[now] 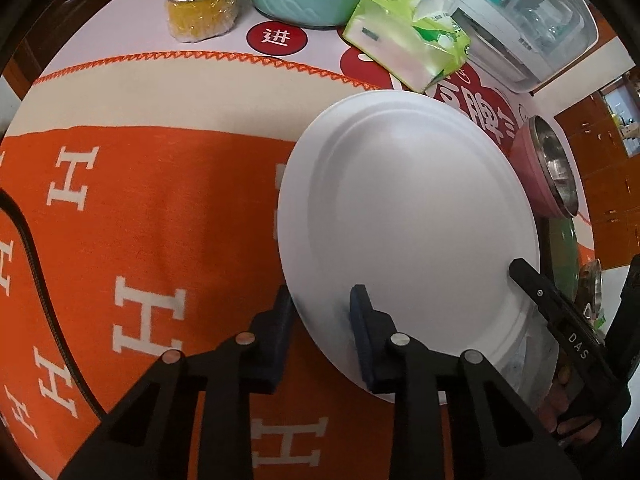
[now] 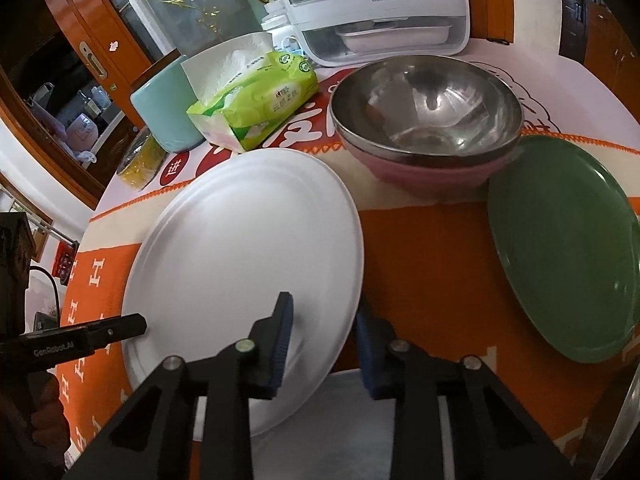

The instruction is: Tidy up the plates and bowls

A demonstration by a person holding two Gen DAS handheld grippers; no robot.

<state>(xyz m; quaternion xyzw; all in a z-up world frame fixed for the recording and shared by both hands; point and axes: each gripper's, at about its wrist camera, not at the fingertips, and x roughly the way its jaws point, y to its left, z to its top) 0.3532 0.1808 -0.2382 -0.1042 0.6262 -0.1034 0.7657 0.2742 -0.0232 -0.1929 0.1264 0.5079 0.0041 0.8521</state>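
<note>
Left wrist view: the left gripper (image 1: 324, 320) is closed on the near rim of a white plate (image 1: 408, 216), one blue pad above the rim and one under it. The right gripper (image 2: 324, 344) clamps the same plate at its opposite edge in the same way. The plate lies on an orange cloth (image 1: 160, 208) patterned with white "H" letters, spread over the bench (image 1: 132, 44).

One gripper finger carries the letters "DAS", another "GenRobot.AI". A red disc (image 1: 277, 39) on the bench cover bears a white Chinese character, and larger red-and-white characters run beneath the green tissue pack (image 2: 256, 100).

Behind the plate a steel bowl (image 2: 428, 104) sits nested in a pink bowl (image 2: 432, 172); a green plate (image 2: 568, 248) lies just beside them, apart from the white one. Further back stand a mint-green container (image 2: 164, 108), a wrapped yellow item (image 1: 204, 0) and a white appliance (image 2: 380, 12) with a clear lid and printed characters.
</note>
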